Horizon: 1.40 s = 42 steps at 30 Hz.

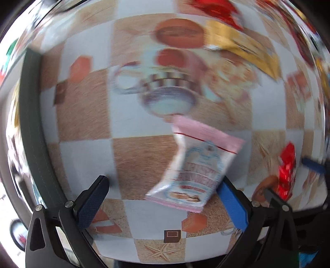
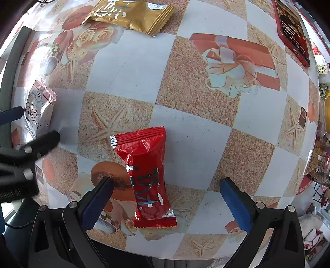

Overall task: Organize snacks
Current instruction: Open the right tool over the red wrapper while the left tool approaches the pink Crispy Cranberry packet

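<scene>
Right claw (image 2: 165, 198) gapes around a glossy crimped red packet (image 2: 146, 177); left claw (image 1: 163, 204) released beside a pink pouch (image 1: 196, 165)

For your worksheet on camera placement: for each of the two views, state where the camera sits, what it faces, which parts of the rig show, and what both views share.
Left wrist: sits on the left gripper, facing down at the table and the pink packet; both open fingers show.
Right wrist: sits on the right gripper, facing the red packet; its open fingers show, with the left gripper at the left edge.
Shared: pink packet, red packet, gold packet, checked tablecloth.
</scene>
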### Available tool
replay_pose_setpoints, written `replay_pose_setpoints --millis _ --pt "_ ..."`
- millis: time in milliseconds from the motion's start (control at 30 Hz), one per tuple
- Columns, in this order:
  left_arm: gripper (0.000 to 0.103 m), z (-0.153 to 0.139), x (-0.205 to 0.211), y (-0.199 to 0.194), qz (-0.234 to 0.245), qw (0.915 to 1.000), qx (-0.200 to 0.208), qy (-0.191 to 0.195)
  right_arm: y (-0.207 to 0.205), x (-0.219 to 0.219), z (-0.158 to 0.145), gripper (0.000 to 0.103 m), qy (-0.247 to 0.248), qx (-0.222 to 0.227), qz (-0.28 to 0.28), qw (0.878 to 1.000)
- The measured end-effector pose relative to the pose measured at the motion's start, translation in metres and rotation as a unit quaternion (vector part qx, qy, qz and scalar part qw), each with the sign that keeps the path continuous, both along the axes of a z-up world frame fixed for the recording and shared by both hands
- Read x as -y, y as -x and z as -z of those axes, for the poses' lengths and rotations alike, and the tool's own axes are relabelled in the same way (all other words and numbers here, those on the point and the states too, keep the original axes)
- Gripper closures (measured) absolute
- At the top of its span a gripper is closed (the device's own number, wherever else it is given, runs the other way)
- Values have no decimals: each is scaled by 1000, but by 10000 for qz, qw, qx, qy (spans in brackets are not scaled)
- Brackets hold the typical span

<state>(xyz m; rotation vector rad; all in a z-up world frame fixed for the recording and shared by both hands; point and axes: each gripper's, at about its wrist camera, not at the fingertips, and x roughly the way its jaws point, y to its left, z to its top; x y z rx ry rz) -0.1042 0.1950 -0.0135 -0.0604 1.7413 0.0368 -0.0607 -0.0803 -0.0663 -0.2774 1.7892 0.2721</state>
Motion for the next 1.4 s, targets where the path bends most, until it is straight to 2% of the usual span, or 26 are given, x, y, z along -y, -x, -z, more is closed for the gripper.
replay_pose_setpoints --millis 100,133,267,333,1400 --pt "0 0 -4 0 -74 10000 26 -23 10 -6 2 0 -6 43 13 10000" --pt "0 1 -5 0 -90 9999 51 -16 18 -9 -12 0 -5 55 14 10000" --pt "0 2 -8 -2 -64 9999 138 -20 9 -7 5 0 -1 47 16 10000" --pt "0 4 -9 -3 -37 9999 148 -19 20 -10 -15 0 12 31 18 10000" --pt "0 -6 -3 5 47 9995 319 -20 19 -10 -13 0 -2 68 2 10000"
